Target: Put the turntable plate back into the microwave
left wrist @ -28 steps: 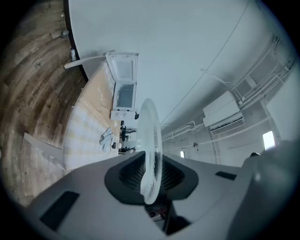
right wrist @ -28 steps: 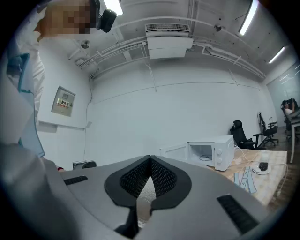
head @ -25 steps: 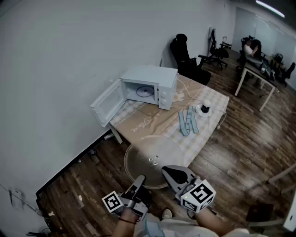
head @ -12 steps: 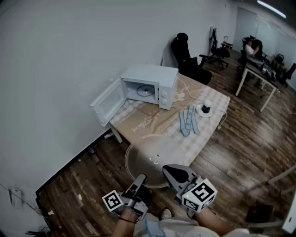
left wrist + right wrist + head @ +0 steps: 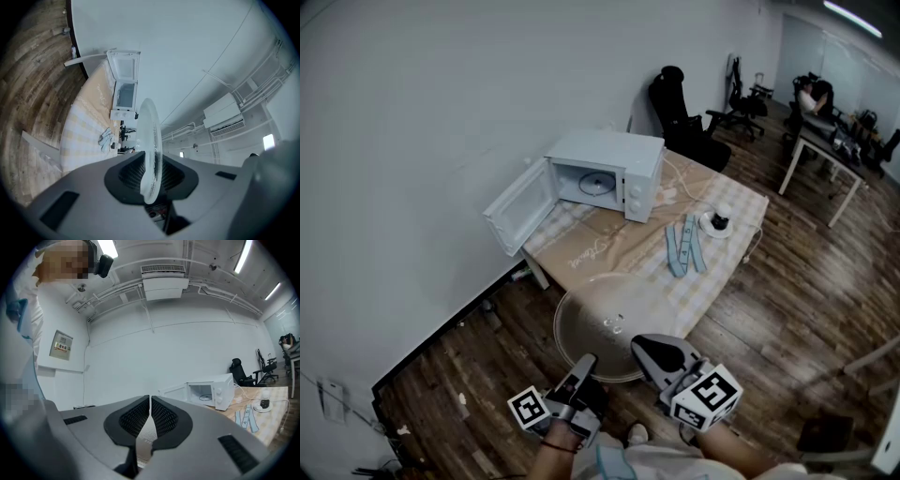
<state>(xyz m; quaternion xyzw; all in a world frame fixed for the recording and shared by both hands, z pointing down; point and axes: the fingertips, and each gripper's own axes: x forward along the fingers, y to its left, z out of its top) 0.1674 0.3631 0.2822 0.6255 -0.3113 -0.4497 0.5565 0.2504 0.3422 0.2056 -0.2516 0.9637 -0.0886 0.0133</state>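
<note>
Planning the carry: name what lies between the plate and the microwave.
Head view: only bare tablecloth between turntable plate and microwave; blue strips lie aside.

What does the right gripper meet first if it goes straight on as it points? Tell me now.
Probably the white wall, left of the microwave and its open door; depth is hard to judge. The right gripper, jaws shut on the turntable plate, aims past the microwave, not into it.
</note>
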